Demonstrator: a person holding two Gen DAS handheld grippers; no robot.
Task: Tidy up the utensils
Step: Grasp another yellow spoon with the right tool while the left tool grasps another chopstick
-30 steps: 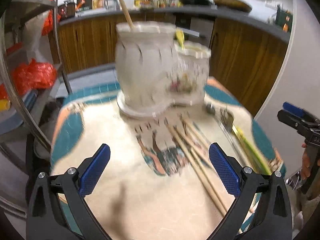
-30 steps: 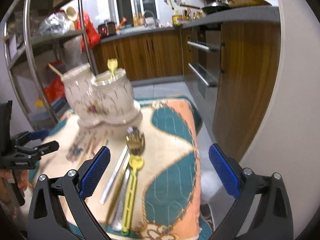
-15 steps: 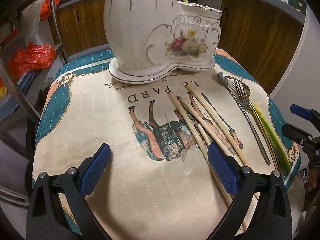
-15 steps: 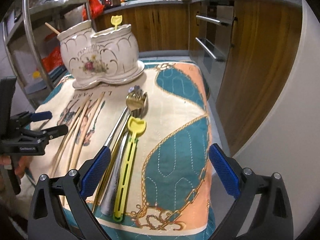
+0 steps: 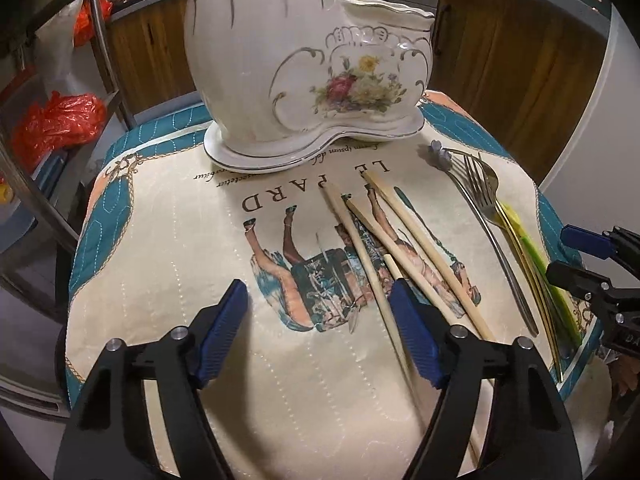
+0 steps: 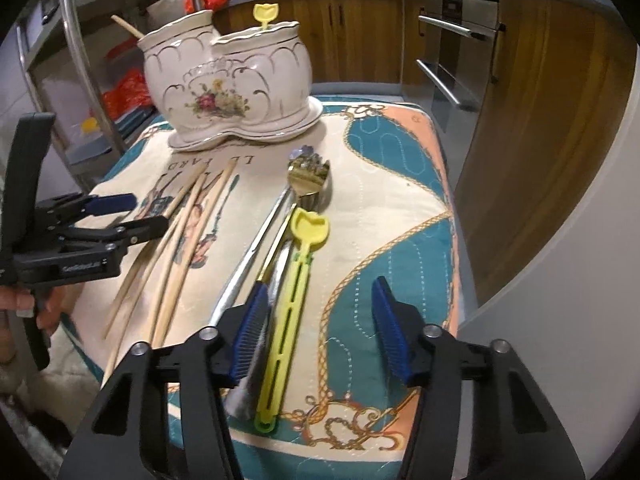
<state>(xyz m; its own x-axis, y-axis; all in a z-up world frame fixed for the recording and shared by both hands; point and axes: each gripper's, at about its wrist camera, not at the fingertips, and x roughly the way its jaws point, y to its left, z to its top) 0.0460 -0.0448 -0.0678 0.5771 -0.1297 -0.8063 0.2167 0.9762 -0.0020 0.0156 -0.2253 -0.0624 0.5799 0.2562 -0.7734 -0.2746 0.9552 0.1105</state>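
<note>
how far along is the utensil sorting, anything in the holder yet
Barely started. Done: the ceramic holder already has one chopstick in its left cup and one yellow utensil in its right. In hand: nothing; the left gripper and right gripper have just been closing and grip nothing. Left: four chopsticks, the forks and a yellow utensil lie on the mat.

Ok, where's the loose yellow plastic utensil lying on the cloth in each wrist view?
Left wrist: yellow utensil at far right, mostly hidden behind the metal cutlery.
Right wrist: bottom centre, handle running toward the camera between the jaws.
Shared landmark: floral ceramic holder.
</note>
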